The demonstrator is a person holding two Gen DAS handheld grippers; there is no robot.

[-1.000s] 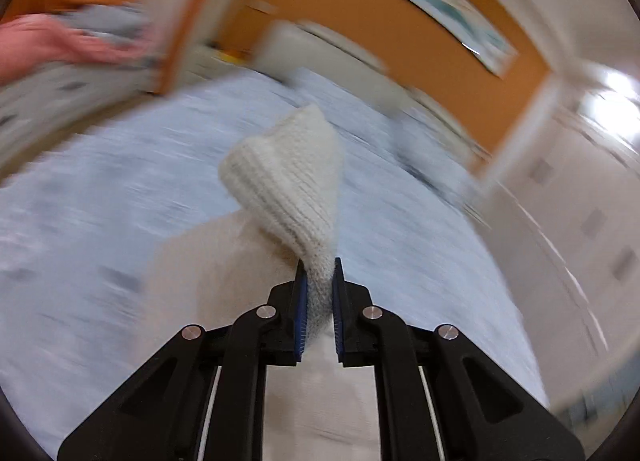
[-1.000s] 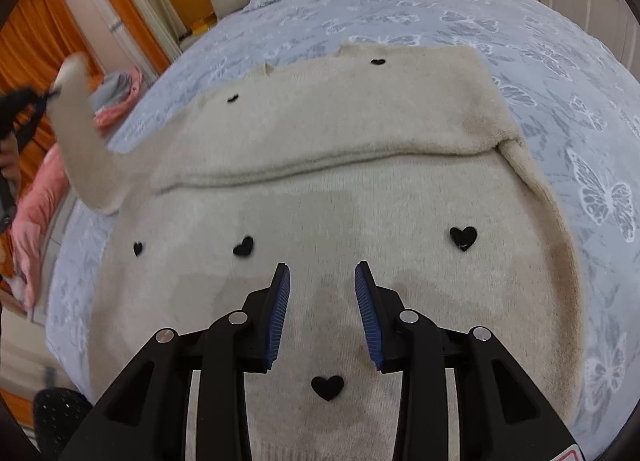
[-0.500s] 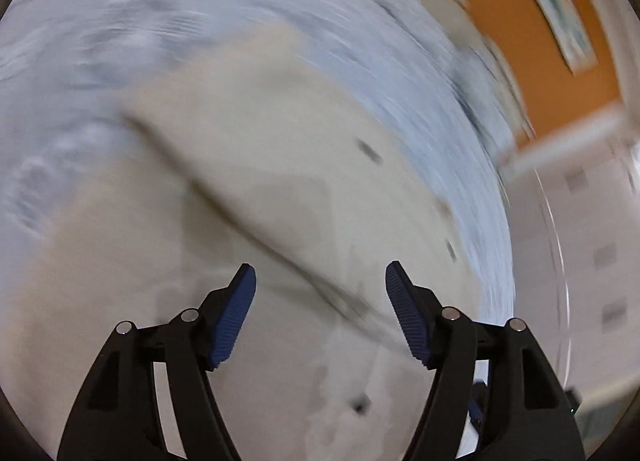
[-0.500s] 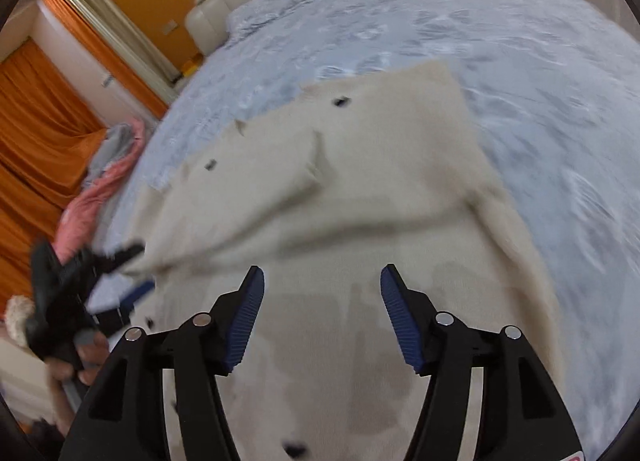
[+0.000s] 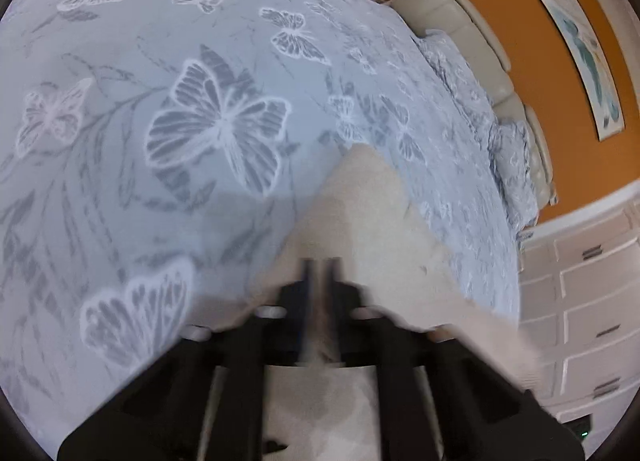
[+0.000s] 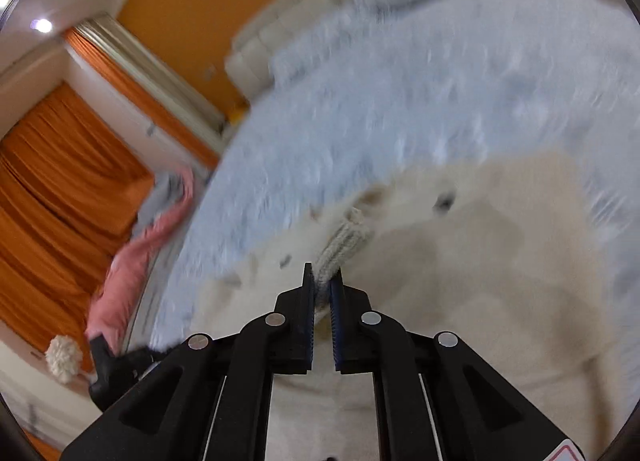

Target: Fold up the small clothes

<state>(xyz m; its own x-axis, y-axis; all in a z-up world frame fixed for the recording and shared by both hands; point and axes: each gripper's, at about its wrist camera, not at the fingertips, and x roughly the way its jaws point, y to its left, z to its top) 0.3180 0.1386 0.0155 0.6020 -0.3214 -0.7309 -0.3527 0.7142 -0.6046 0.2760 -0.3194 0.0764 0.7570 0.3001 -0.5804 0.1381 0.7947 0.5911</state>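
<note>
A cream knit sweater [image 6: 492, 257] with small black hearts lies on a bed with a pale blue butterfly cover [image 5: 180, 133]. My right gripper [image 6: 322, 281] is shut on a ribbed edge of the sweater [image 6: 340, 241], which stands up between the pads. My left gripper [image 5: 320, 273] is blurred; its jaws stand close together with cream sweater fabric [image 5: 360, 197] between them. The sweater stretches ahead of it and off to the right. The left gripper also shows in the right wrist view [image 6: 116, 365] at the bed's left edge.
The beige headboard [image 5: 472, 41] and pillows [image 5: 512, 165] lie at the far end. Orange curtains [image 6: 52, 189] and pink and grey clothes [image 6: 152, 221] are left of the bed. White drawers [image 5: 592, 301] stand on the right.
Both grippers were open half a second ago. Now each has closed on an edge of the sweater. The left one has moved to the sweater's side edge, and the right view has swung towards the curtains.
</note>
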